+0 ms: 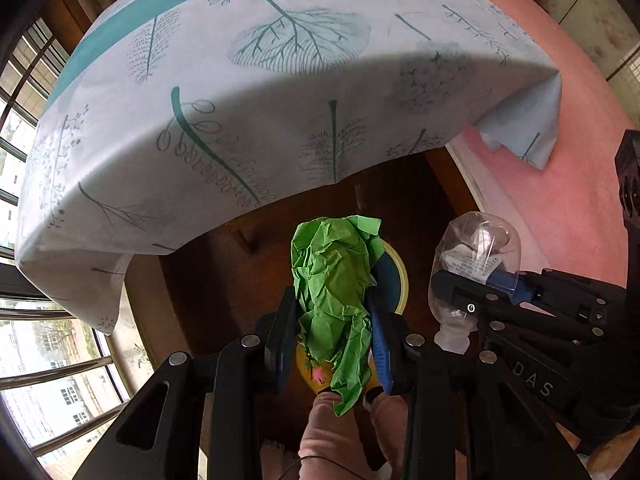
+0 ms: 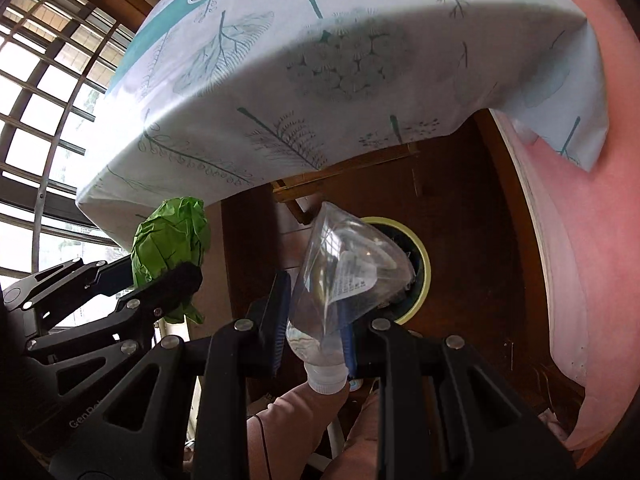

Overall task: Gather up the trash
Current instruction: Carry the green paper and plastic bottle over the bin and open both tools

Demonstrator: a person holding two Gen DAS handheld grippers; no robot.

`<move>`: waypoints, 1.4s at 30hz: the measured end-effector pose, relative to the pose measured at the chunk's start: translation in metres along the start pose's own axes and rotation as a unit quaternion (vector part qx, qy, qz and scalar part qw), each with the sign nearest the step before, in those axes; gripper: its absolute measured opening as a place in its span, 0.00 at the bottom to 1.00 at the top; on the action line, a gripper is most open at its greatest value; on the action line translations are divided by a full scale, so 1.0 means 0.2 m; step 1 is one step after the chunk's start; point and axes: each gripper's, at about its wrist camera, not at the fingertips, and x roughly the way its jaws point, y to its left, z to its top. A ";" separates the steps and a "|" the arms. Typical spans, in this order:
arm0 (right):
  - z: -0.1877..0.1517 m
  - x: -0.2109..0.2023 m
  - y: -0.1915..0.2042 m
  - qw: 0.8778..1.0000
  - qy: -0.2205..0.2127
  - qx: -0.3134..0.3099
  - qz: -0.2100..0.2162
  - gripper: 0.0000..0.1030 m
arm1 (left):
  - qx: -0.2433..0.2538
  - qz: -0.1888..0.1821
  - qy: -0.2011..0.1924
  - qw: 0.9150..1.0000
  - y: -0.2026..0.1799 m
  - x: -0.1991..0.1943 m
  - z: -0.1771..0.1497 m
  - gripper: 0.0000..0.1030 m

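Leaf-printed cloth point(image 1: 256, 92) drapes the surface ahead of both grippers, with dark wooden floor point(image 1: 240, 272) below and a pink bed point(image 1: 560, 208) to the right. Pointing steeply down, the left gripper point(image 1: 332, 320) is clamped on a crumpled green paper point(image 1: 332, 276). Just right of it, the right gripper point(image 2: 316, 312) pinches a squashed clear plastic bottle point(image 2: 344, 264). A yellow-rimmed bin point(image 2: 420, 276) sits on the floor beyond both fingertips.

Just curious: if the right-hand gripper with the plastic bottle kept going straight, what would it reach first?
Probably the round yellow-rimmed bin on the floor, just beyond the bottle that the right gripper holds; depth is uncertain.
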 end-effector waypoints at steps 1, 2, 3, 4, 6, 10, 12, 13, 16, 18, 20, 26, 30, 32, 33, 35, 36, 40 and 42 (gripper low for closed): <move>-0.02 0.05 -0.02 1.000 0.003 0.002 0.001 0.20 | -0.001 0.001 0.001 1.000 0.00 0.04 -0.01 0.32; -0.04 0.11 -0.05 1.000 0.007 0.008 0.005 0.19 | -0.004 -0.002 0.004 1.000 0.01 0.09 -0.02 0.32; -0.05 0.16 -0.08 1.000 0.013 0.015 0.010 0.19 | -0.010 -0.007 0.008 1.000 0.02 0.14 -0.04 0.32; -0.07 0.21 -0.10 1.000 0.018 0.022 0.013 0.19 | -0.014 -0.011 0.012 1.000 0.03 0.19 -0.05 0.32; -0.11 0.31 -0.15 0.999 0.028 0.031 0.015 0.19 | -0.020 -0.015 0.020 0.999 0.03 0.30 -0.06 0.32; -0.16 0.51 -0.23 0.998 0.046 0.038 0.023 0.20 | -0.030 -0.024 0.036 0.999 0.03 0.52 -0.07 0.32; -0.16 0.62 -0.26 0.997 0.057 0.037 0.025 0.20 | -0.035 -0.030 0.040 0.998 0.03 0.62 -0.07 0.32; -0.17 0.67 -0.28 0.997 0.062 0.035 0.023 0.20 | -0.035 -0.034 0.043 0.998 0.03 0.66 -0.07 0.32; -0.16 0.83 -0.32 0.996 0.078 0.033 0.019 0.20 | -0.033 -0.035 0.047 0.998 0.03 0.79 -0.07 0.32; -0.17 0.92 -0.36 0.996 0.087 0.031 0.017 0.20 | -0.030 -0.035 0.051 0.998 0.04 0.85 -0.08 0.32; -0.18 1.00 -0.39 0.995 0.094 0.030 0.014 0.20 | -0.028 -0.034 0.052 0.998 0.03 0.90 -0.09 0.32; -0.22 1.15 -0.53 0.993 0.114 0.043 0.005 0.20 | -0.043 -0.044 0.054 0.997 0.06 1.03 -0.10 0.40; -0.22 1.22 -0.56 0.992 0.122 0.046 0.000 0.20 | -0.054 -0.048 0.060 0.996 0.07 1.10 -0.12 0.46; -0.22 1.25 -0.57 0.991 0.125 0.052 0.002 0.23 | -0.058 -0.044 0.059 0.996 0.08 1.12 -0.13 0.49; -0.22 1.26 -0.58 0.990 0.128 0.058 0.004 0.35 | -0.058 -0.043 0.059 0.996 0.08 1.13 -0.14 0.50; -0.22 1.30 -0.60 0.989 0.131 0.069 0.005 0.53 | -0.059 -0.036 0.061 0.996 0.09 1.13 -0.14 0.51; -0.22 1.31 -0.60 0.989 0.129 0.072 0.005 0.53 | -0.060 -0.030 0.064 0.996 0.09 1.14 -0.15 0.55; -0.21 1.33 -0.59 0.989 0.132 0.073 0.002 0.53 | -0.065 -0.022 0.084 0.994 0.10 1.17 -0.15 0.66; -0.21 1.33 -0.59 0.989 0.128 0.072 0.002 0.53 | -0.065 -0.020 0.084 0.994 0.11 1.16 -0.15 0.66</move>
